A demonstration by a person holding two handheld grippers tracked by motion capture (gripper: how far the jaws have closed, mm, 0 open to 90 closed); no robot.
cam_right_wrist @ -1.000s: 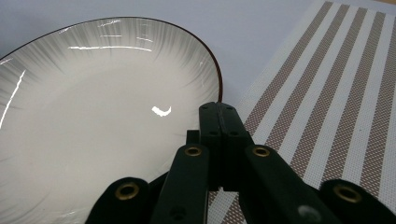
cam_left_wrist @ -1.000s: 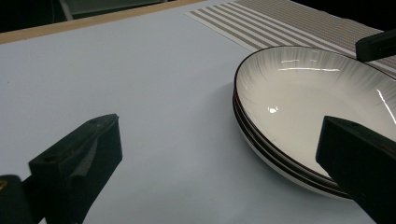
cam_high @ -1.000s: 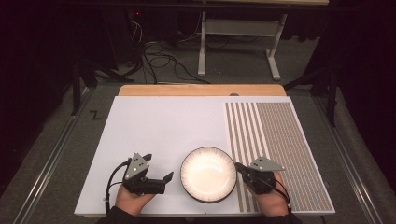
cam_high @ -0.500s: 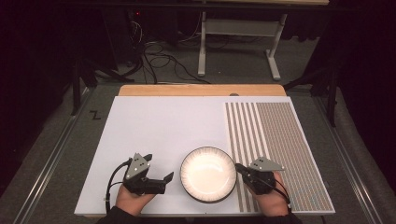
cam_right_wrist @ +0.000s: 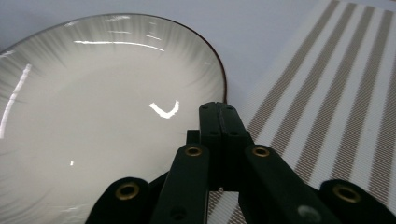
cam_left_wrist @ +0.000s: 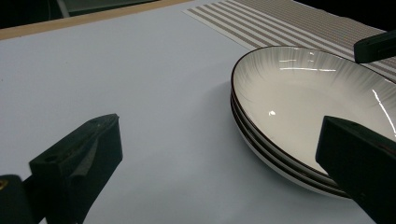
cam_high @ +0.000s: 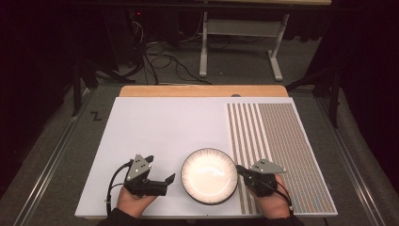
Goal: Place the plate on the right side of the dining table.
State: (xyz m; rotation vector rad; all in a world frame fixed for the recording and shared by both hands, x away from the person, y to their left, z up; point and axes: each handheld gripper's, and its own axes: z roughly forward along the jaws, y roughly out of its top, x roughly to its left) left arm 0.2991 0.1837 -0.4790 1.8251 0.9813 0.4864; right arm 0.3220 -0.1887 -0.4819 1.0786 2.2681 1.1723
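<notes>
A stack of white bowls-like plates with dark rims sits near the front of the white mat; in the left gripper view three rims lie one on another. My left gripper is just left of the stack, open, with nothing between its jaws. My right gripper is shut at the stack's right rim, its closed tips over the rim of the top plate with nothing between them. That tip also appears in the left gripper view.
The white mat has a brown striped section on its right side. A wooden table edge runs along the back. Beyond it, cables and a metal stand are on the dark floor.
</notes>
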